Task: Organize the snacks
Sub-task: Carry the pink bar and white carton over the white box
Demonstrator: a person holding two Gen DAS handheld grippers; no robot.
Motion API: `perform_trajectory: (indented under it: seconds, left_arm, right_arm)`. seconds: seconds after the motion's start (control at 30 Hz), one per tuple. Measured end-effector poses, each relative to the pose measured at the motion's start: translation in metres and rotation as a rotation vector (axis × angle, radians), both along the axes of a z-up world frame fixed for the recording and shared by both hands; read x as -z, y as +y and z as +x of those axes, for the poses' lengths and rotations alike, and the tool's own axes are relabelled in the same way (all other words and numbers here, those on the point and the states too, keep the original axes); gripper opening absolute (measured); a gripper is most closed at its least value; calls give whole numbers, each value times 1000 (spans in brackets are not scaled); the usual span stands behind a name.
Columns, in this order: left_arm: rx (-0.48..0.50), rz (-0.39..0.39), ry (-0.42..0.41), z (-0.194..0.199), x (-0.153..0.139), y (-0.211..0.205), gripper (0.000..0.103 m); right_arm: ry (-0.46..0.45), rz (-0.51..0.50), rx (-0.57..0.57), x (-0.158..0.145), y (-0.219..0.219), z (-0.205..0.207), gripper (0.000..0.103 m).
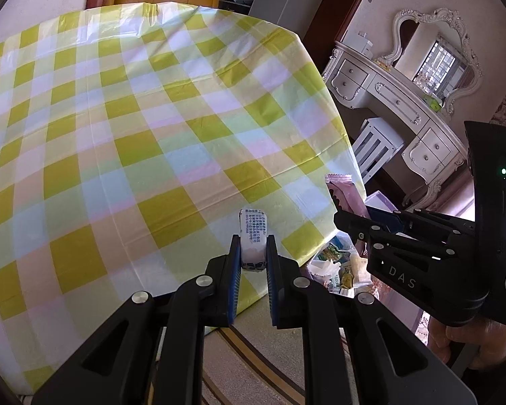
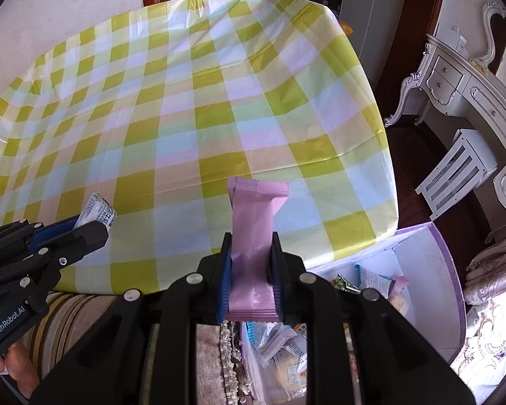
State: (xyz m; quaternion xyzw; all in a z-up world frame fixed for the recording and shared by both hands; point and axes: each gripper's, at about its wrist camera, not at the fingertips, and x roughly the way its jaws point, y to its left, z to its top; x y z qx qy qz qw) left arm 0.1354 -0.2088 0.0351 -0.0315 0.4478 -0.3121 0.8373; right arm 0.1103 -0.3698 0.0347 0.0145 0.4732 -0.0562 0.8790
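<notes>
Checked tablecloth (image 2: 192, 108), white dresser (image 1: 398, 108) w/ mirror (image 1: 435, 57) beside.

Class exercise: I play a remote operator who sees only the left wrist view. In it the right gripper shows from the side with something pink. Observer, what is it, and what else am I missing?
Observer: The right gripper is shut on a pink snack packet, which stands up between the pads and is plain-faced on the side that shows.
Operator: And where do the snacks come from?
Observer: From a lilac box just beyond the table's corner, with white inner walls and several packets lying inside.
Operator: Does my left gripper show there?
Observer: Yes, at the left edge: the left gripper is shut on a small white printed packet, over the checked tablecloth.
</notes>
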Motion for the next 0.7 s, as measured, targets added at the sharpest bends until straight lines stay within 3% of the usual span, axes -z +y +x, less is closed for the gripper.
perform_trajectory:
  seconds: [0.17,0.7]
  left_arm:
    - [37,-18,29,-10,2,-13,13]
    - [142,36,32,-40,1,-64,13]
  right_arm:
    - [-4,5,45,0,-16,-15,21]
    - [-3,-58,197,5,-70,-63,21]
